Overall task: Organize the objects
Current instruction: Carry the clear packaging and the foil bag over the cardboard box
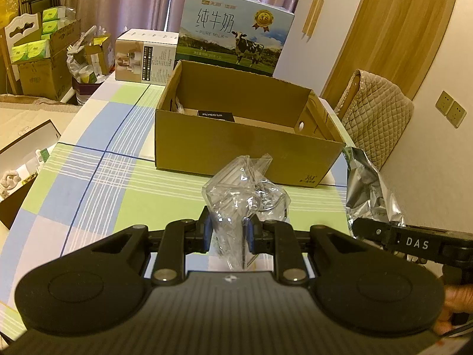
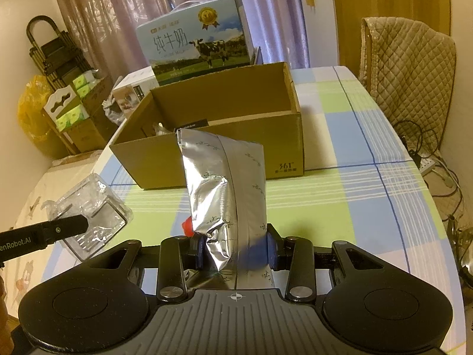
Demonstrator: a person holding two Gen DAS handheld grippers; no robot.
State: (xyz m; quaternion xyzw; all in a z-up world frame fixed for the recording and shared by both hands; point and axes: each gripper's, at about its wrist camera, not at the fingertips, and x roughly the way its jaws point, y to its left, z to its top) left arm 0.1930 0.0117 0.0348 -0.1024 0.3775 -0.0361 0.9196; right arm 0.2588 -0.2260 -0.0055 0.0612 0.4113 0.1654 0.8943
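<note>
In the left wrist view, the left gripper is low in the middle of the frame. Its fingers pinch a clear plastic pack, which sticks up above the checked tablecloth. The open cardboard box sits just behind it, in the middle of the frame. A small black box already lies inside.

In the right wrist view, the right gripper is low in the middle too. Its fingers squeeze a silver foil bag, standing tall in front of the box.

I think both things go into the box next. It seems best to lift each one over the near wall first, then let go gently, one at a time, so they do not bump.
</note>
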